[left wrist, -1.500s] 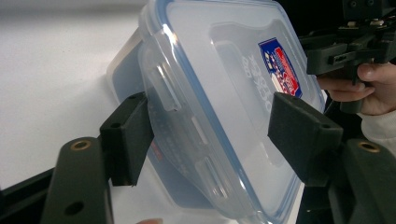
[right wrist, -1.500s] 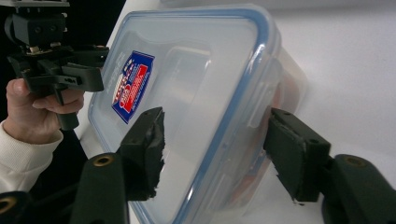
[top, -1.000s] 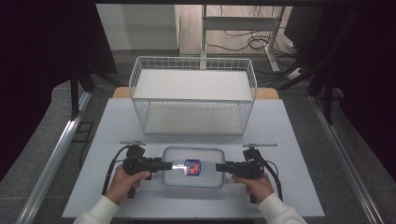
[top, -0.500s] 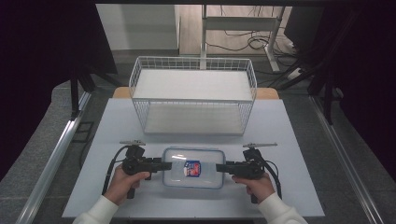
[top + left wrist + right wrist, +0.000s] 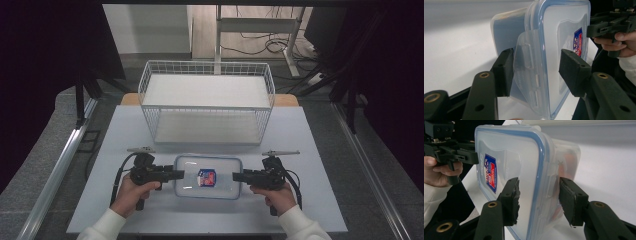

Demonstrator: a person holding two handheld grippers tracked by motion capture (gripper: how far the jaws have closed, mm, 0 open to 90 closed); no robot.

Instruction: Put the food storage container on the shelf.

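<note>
Little shifted over the last second at the table. The clear plastic box (image 5: 207, 177) with its red-and-blue label (image 5: 206, 178) sat a touch nearer the right gripper (image 5: 237, 176) than before — at first the label lay close to the left gripper (image 5: 179, 173), then it drifted toward the middle. Both hands (image 5: 131, 191) edged slightly with it, each gripper's jaws moving in over an end of the box — one jaw above the lid, one below.

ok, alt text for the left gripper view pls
A clear lidded container with a blue seal fills the frame, its side latch flap between the left gripper's open black jaws. Beyond, a hand holds the other gripper at the far end.
</note>
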